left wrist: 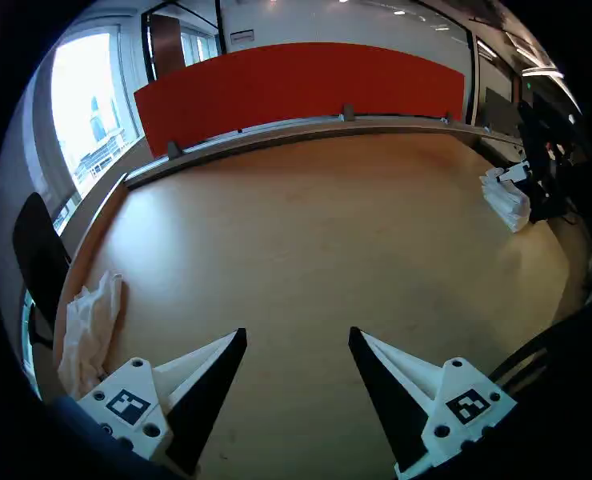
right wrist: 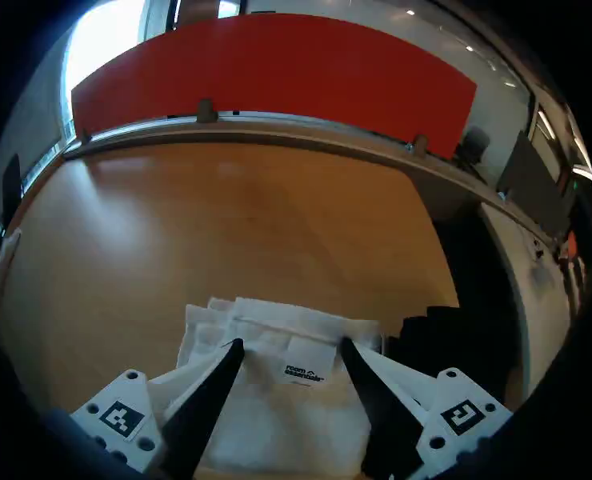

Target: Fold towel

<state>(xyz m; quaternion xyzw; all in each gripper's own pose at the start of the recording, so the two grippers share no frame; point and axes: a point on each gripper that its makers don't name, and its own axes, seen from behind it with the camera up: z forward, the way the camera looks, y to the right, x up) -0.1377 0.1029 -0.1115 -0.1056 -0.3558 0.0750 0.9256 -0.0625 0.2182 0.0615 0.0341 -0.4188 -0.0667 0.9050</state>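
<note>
Right tongs [right wrist: 292, 346] released, spread over folded white towel [right wrist: 272, 416] at near edge of counter [right wrist: 216, 216]. Left tongs [left wrist: 296, 331] released above bare counter. Best bet: lower squarely, pinch top layer evenly.

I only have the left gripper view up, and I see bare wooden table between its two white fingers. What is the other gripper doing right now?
Observer: The right gripper is open, with a white towel lying between its two fingers.
Operator: Is that towel spread flat or bunched up?
Observer: Neither. It looks folded, with layered edges showing at its far left corner.
Operator: Is anything lying on top of it?
Observer: A small white label sits on top, just between the fingertips.
</note>
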